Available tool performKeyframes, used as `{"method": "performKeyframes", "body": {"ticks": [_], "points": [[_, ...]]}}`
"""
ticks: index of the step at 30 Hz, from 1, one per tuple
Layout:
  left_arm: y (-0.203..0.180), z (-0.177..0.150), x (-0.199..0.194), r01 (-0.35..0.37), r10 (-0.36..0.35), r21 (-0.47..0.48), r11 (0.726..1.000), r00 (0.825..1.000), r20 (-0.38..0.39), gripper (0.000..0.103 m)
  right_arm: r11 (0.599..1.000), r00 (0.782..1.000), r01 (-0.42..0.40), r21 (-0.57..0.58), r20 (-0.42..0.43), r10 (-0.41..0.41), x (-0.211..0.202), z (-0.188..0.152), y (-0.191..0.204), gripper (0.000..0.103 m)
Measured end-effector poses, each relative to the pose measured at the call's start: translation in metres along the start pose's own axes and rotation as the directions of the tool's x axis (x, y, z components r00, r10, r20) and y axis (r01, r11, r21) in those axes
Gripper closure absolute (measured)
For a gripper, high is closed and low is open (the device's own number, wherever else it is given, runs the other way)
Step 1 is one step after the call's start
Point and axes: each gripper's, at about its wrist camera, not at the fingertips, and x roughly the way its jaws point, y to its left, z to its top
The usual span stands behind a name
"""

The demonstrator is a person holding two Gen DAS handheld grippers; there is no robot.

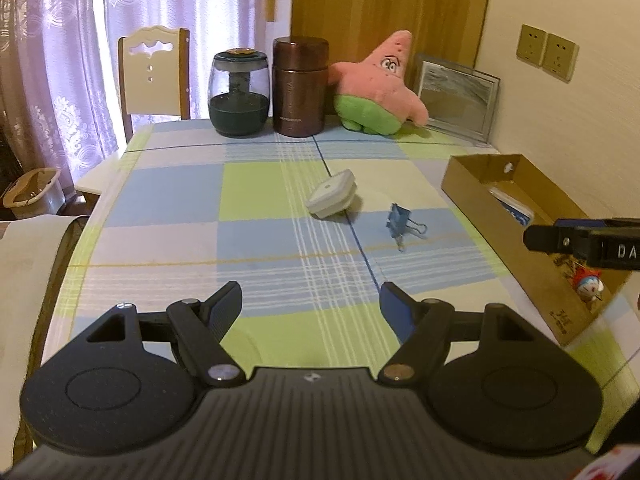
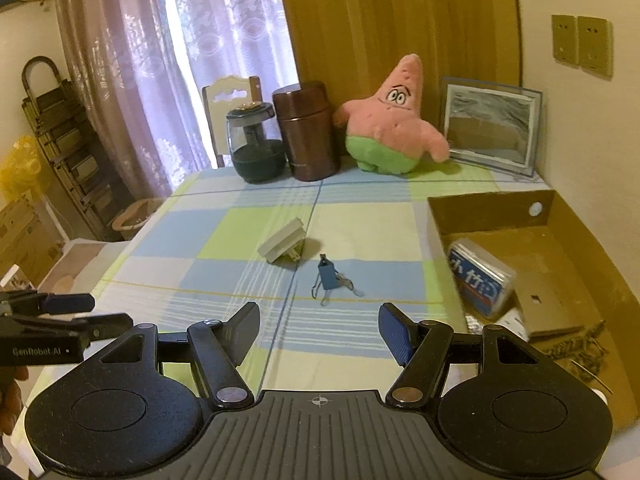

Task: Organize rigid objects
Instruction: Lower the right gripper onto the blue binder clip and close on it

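Checked cloth in pale blue, green and white covers the table (image 1: 168, 200) under both my hands, with lilac curtains and a wooden panel behind it. My left gripper (image 1: 311, 300) has its fingers spread apart with nothing between them, only cloth showing in the gap. My right gripper (image 2: 319, 322) is likewise parted and empty.

Just ahead of both lies a small blue metal binder clip (image 2: 329, 278) with wire handles, resting on the cloth. Near it, a little farther out, sits a white plastic plug adapter (image 2: 282, 245), tipped on its side, apart from the clip.

To my right, against the wall, stands an open brown cardboard box (image 2: 492, 210). Inside it lies a clear-wrapped blue and white pack (image 2: 478, 278), and from the left camera a small blue and red toy figure (image 1: 590, 286) shows in the box's near end.

Along the table's far edge stand a dark green glass jar (image 1: 239, 94), a brown metal canister (image 1: 300, 86), a pink and green starfish plush (image 1: 380, 88) and a silver picture frame (image 1: 458, 98) leaning on the wall.
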Motion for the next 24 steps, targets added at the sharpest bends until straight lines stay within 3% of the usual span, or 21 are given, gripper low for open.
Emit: {"method": "performKeyframes", "body": {"ticks": [14, 24], "points": [[0.016, 0.021, 0.057, -0.037, 0.038, -0.034, 0.999, 0.999, 0.033, 0.031, 0.997, 0.999, -0.008, -0.076, 0.032, 0.01, 0.069, -0.005, -0.006, 0.04], [0.021, 0.026, 0.114, -0.036, 0.037, -0.032, 0.999, 0.999, 0.021, 0.03, 0.995, 1.0, -0.023, -0.101, -0.009, 0.022, 0.125, -0.009, -0.018, 0.039]]}}
